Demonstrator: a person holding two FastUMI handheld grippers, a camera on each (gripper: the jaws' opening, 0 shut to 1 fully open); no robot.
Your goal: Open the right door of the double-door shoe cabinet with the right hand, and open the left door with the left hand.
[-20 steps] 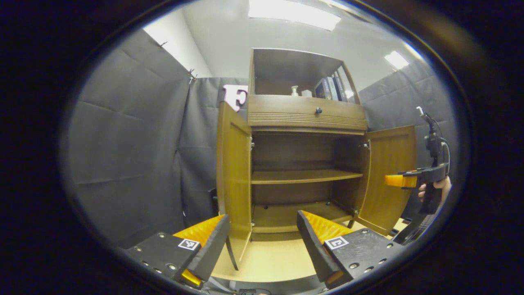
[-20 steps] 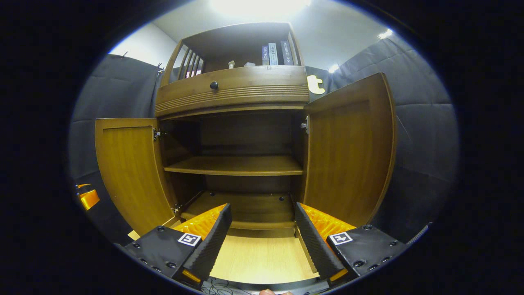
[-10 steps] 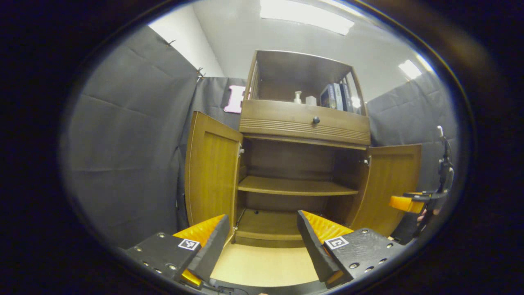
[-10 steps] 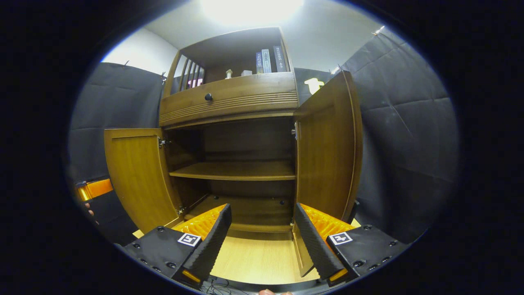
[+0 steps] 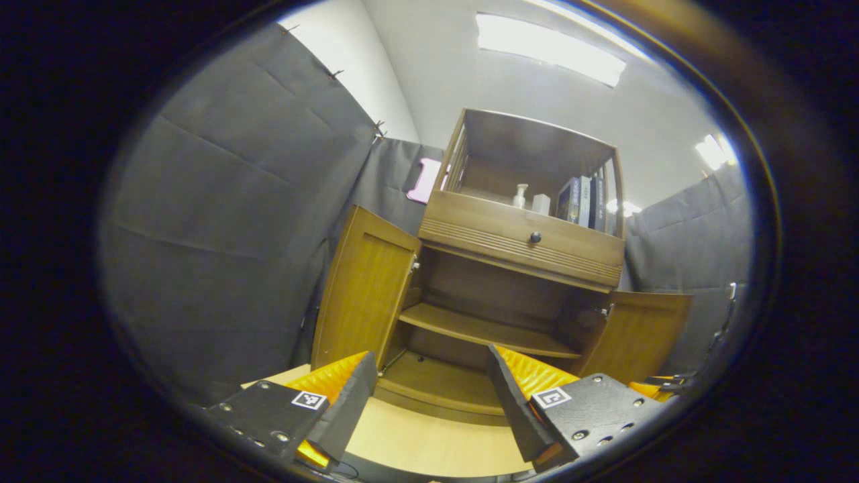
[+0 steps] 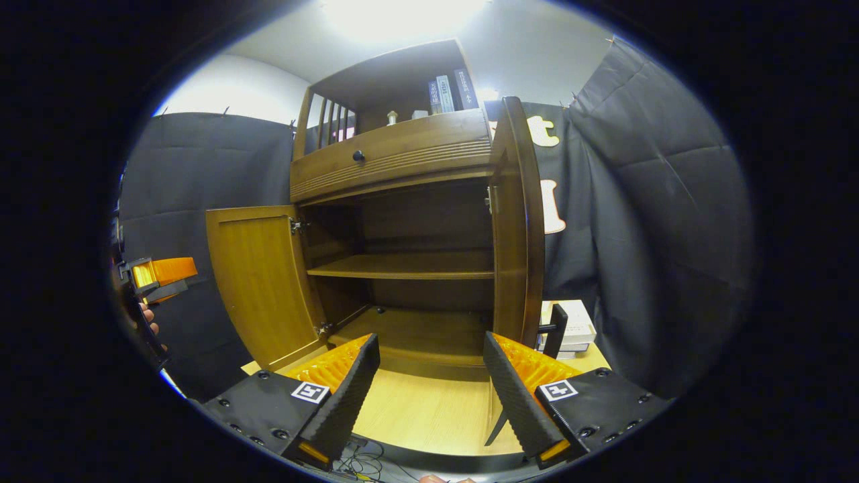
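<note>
The brown wooden shoe cabinet [image 5: 496, 295] stands with both lower doors swung out. In the left gripper view the left door [image 5: 366, 295] angles toward me and the right door [image 5: 637, 335] hangs wide beyond it. My left gripper [image 5: 429, 402] is open, empty, and apart from the cabinet. In the right gripper view the right door [image 6: 517, 221] shows almost edge-on and the left door [image 6: 258, 282] faces me. My right gripper [image 6: 429, 396] is open with nothing between its fingers. The left gripper [image 6: 158, 272] and a hand [image 6: 149, 322] appear at the far left edge.
A drawer with a dark knob [image 6: 358, 156] sits above the doors, with books [image 6: 446, 90] and a small bottle [image 5: 519, 196] on the top shelf. A stack of white boxes [image 6: 570, 322] lies beside the cabinet. Inside are a bare shelf [image 6: 409, 265] and the light wooden floor [image 6: 429, 409].
Both grippers have drawn back from the doors. The left view has tilted and the cabinet looks farther off. In the right view the right door has turned from broad face to edge-on.
</note>
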